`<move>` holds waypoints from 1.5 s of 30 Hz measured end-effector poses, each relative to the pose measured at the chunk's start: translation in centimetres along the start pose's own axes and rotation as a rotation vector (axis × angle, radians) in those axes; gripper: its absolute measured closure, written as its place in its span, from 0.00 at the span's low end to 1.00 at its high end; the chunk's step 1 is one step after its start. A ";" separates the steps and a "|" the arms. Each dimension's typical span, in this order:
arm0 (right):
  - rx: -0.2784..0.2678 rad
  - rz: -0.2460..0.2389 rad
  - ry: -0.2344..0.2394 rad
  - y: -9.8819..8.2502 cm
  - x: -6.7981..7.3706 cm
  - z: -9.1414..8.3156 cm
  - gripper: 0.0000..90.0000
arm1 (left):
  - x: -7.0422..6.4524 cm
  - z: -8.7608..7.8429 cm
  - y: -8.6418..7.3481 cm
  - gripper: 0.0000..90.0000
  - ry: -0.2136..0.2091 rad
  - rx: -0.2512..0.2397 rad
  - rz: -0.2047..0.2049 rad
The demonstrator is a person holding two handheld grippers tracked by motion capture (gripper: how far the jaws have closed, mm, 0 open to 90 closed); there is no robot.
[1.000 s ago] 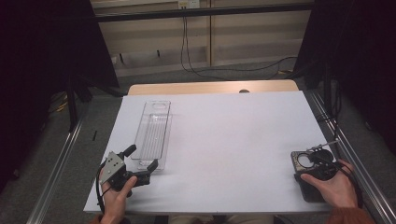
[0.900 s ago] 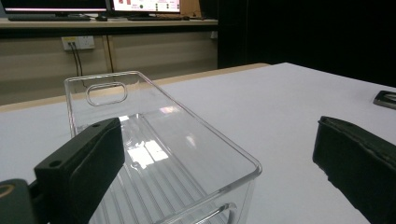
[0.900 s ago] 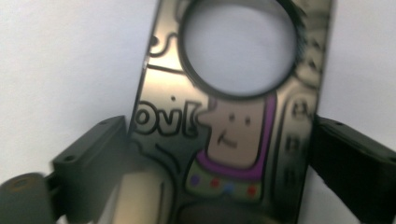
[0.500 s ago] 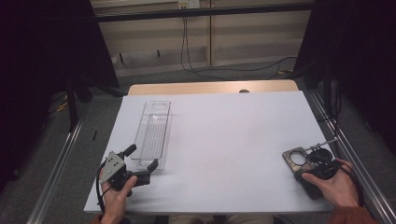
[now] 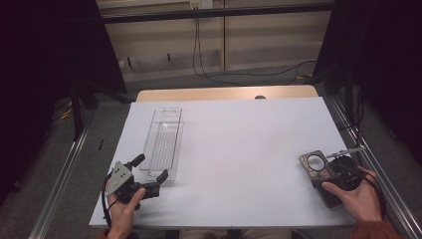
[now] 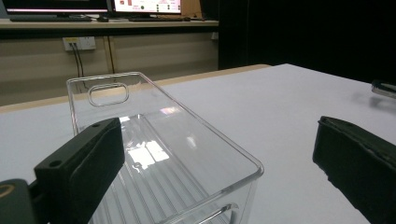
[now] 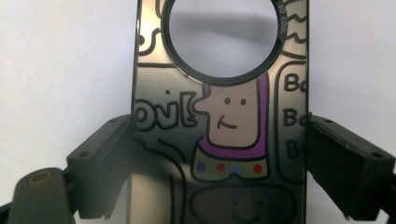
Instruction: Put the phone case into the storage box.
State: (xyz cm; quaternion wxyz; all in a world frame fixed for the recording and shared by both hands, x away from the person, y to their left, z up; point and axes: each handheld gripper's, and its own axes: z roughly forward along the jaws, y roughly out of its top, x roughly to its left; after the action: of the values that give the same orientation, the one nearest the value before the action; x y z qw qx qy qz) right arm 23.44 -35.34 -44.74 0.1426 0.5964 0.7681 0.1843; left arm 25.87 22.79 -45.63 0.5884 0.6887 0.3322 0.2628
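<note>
A dark phone case with a cartoon figure and a round camera hole lies low over the white table near its right edge. My right gripper has just been closing its jaws on it, and the black pads now press on the case's two long edges. A long clear plastic tray stands empty at the left. My left gripper rests at the tray's near end, open, with the tray's near corner between its wide-apart jaws and no contact.
The white table top spreads between the tray and the case. A wooden strip runs along the far edge. Metal rails flank the table, and cables hang at the back wall.
The right hand has carried the phone case a little to the left. The left gripper and the tray have stayed put.
</note>
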 end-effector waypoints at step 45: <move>-0.473 -0.145 0.292 0.3 3.1 -0.3 0.14 | -0.3 -0.1 0.2 0.02 0.004 -0.010 -0.003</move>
State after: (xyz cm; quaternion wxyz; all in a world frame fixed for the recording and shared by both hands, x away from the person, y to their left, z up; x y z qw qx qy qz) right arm 22.80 -32.29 -44.30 0.1785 0.4571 0.7568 0.4318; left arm 25.64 22.55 -45.38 0.5914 0.6849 0.3332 0.2650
